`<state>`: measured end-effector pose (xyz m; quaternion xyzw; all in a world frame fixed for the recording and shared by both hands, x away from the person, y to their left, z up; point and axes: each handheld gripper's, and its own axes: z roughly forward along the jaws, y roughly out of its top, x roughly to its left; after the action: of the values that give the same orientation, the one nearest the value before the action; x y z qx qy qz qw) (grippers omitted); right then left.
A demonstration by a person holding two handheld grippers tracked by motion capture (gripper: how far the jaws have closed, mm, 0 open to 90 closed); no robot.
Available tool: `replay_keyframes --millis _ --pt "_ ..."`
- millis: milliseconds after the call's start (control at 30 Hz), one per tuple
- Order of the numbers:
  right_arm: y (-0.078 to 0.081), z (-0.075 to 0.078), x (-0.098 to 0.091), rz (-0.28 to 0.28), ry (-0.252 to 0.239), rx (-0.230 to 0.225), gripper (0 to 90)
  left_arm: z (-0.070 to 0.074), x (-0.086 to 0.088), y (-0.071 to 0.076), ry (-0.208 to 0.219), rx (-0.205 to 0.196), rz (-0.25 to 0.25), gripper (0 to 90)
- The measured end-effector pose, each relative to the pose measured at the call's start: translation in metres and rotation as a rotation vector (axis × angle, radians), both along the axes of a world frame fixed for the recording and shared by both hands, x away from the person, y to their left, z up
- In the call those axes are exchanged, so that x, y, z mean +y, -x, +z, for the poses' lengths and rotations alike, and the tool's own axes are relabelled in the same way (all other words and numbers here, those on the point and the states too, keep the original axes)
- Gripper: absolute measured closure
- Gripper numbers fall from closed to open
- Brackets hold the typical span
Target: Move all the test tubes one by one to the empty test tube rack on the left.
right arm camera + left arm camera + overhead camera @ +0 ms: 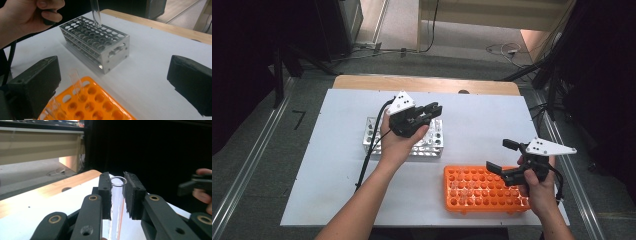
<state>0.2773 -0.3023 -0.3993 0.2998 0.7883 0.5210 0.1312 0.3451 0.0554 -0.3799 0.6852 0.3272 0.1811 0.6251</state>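
Note:
My left gripper hovers over a silver metal rack at the middle of the white table. Its jaws are shut on a clear glass test tube that stands upright between the pads. In the right gripper view the lower end of that tube hangs just above the metal rack's far holes. My right gripper is open above the right end of an orange rack. Its pads stand wide apart with nothing between them. A clear tube stands in the orange rack.
The white board lies on a wooden table. A cable trails from the left gripper along the forearm. Dark stands and cables flank the table on the floor.

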Motion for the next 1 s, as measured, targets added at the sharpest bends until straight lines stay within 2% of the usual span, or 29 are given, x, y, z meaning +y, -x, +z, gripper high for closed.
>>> replay_keyframes --millis 167,300,567,733,1000 --pt "0.005 -0.010 -0.019 -0.038 -0.006 0.011 0.0 -0.009 -0.002 -0.015 0.004 0.012 0.033 76.1" --pt "0.006 -0.015 -0.028 -0.047 -0.010 0.022 0.0 -0.015 -0.004 -0.024 0.002 0.018 0.069 76.1" --pt "0.006 -0.014 -0.027 -0.049 -0.003 0.015 0.0 -0.026 -0.007 -0.039 -0.007 0.047 0.125 76.1" --pt "0.007 -0.014 -0.028 -0.051 -0.006 0.015 0.0 -0.030 -0.010 -0.045 -0.001 0.069 0.136 76.1" --pt "0.007 -0.014 -0.030 -0.051 -0.007 0.011 0.0 -0.038 -0.020 -0.051 -0.052 0.090 0.138 76.0"
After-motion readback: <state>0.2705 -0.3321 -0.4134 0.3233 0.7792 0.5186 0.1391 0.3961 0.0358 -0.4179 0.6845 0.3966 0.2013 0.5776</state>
